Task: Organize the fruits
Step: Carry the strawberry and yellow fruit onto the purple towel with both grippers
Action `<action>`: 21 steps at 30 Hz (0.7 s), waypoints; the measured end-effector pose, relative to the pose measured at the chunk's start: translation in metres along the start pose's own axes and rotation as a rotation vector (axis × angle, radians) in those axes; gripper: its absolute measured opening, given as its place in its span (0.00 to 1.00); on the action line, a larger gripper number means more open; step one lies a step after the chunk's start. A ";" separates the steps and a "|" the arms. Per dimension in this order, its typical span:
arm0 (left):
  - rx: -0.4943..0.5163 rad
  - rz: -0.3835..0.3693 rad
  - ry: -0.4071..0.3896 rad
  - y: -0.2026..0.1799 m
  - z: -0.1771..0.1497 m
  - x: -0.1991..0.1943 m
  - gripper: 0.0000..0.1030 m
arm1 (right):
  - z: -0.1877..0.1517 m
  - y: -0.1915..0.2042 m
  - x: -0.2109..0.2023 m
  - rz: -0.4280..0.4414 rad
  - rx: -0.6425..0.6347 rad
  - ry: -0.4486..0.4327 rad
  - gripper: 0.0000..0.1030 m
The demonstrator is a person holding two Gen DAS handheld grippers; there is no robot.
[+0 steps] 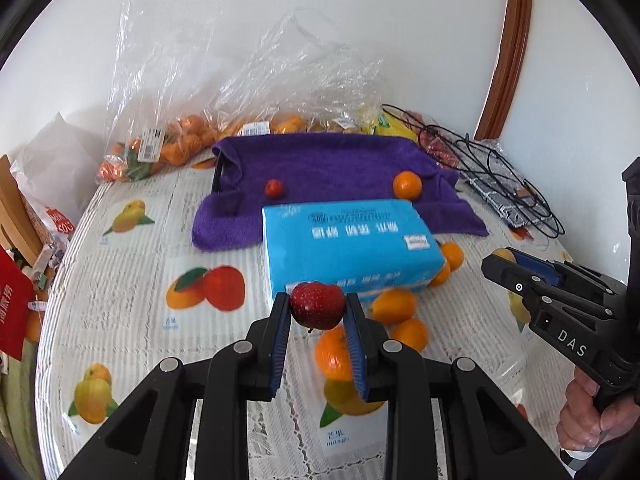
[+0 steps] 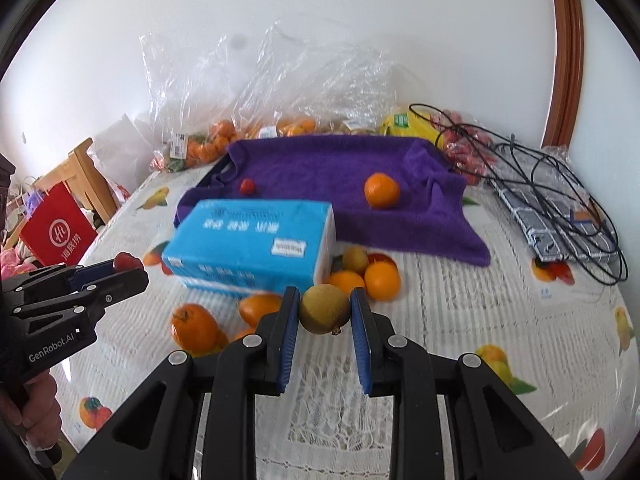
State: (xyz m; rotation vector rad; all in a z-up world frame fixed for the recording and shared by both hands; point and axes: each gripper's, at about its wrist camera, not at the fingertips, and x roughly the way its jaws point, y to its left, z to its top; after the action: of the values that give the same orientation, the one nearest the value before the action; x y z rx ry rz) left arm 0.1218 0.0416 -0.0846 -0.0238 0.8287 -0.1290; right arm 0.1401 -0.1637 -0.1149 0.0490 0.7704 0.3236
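- Left hand-held gripper (image 1: 318, 310) clamps a red fruit (image 1: 318, 305); right hand-held gripper (image 2: 325, 312) clamps a brown fruit (image 2: 325, 309).
- Purple towel (image 1: 332, 164) lies ahead beyond the blue pack (image 1: 344, 240), roughly equally near both.

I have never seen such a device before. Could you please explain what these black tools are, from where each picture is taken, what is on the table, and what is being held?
No robot here: a person holds a two-finger tool in each hand, each carrying a fisheye camera looking along its fingers. In the left camera's picture, the left gripper is shut on a small red fruit. In the right camera's picture, the right gripper is shut on a brownish-green round fruit. On the fruit-patterned tablecloth lie loose oranges, a blue tissue pack and a purple towel with one orange and one small red fruit on it. Plastic bags of fruit stand behind.
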 end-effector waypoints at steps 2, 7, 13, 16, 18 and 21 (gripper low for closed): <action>-0.009 -0.005 -0.005 0.001 0.009 -0.002 0.25 | 0.008 0.002 -0.002 0.005 -0.003 -0.008 0.25; -0.007 0.013 -0.023 -0.001 0.030 -0.005 0.25 | 0.031 0.005 -0.005 0.005 -0.012 -0.026 0.25; -0.017 0.028 -0.035 0.006 0.049 -0.003 0.25 | 0.054 0.001 -0.003 -0.002 -0.017 -0.037 0.25; -0.023 0.043 -0.037 0.013 0.058 0.000 0.25 | 0.065 -0.003 0.001 -0.008 -0.014 -0.041 0.25; -0.028 0.056 -0.040 0.019 0.064 0.003 0.25 | 0.072 -0.008 0.006 -0.008 -0.009 -0.042 0.25; -0.041 0.075 -0.038 0.030 0.074 0.010 0.25 | 0.081 -0.013 0.015 -0.015 -0.005 -0.044 0.25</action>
State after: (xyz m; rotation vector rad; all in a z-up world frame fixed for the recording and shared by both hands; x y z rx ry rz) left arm 0.1858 0.0682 -0.0441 -0.0340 0.7935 -0.0410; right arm 0.2095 -0.1652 -0.0688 0.0459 0.7263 0.3096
